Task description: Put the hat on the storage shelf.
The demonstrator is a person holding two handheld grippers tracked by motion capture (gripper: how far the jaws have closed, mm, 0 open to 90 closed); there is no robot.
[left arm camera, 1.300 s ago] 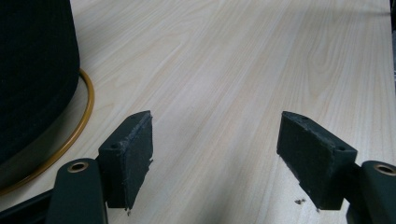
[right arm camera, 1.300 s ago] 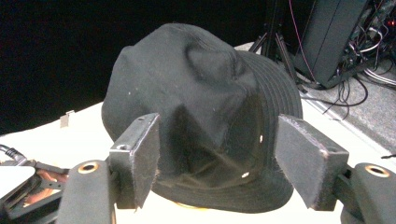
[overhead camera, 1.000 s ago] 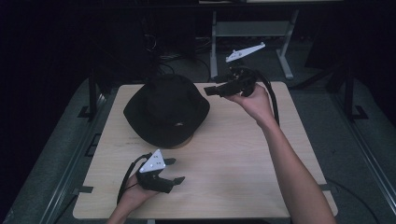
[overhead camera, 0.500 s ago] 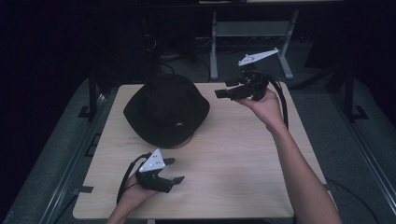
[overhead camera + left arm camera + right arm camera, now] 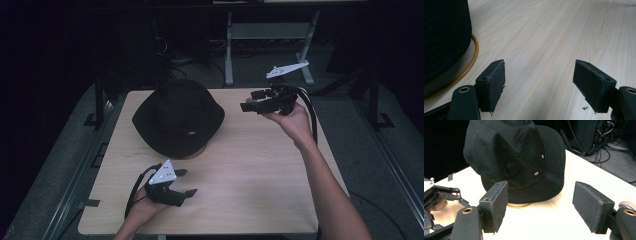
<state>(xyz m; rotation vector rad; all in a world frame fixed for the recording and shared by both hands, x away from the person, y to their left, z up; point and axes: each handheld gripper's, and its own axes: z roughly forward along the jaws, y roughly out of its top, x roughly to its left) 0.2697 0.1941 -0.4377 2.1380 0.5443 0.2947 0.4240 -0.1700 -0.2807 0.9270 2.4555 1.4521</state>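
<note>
Hat (image 5: 177, 119) sits apart from both empty, wide-jawed tools: right gripper (image 5: 254, 100) beside it (raised), left gripper (image 5: 182, 182) nearer.

Black fabric bucket hat (image 5: 177, 117) with stitched brim and small metal eyelets on the side of the crown (image 5: 524, 160). Sitting crown up on a round stand with a thin golden ring (image 5: 472, 58) at its base. Placed on the far left part of the light wooden table (image 5: 260, 180).

Pale wooden table (image 5: 260, 185) — grey metal stand (image 5: 270, 35) behind (cables (image 5: 609, 142) on floor)
</note>
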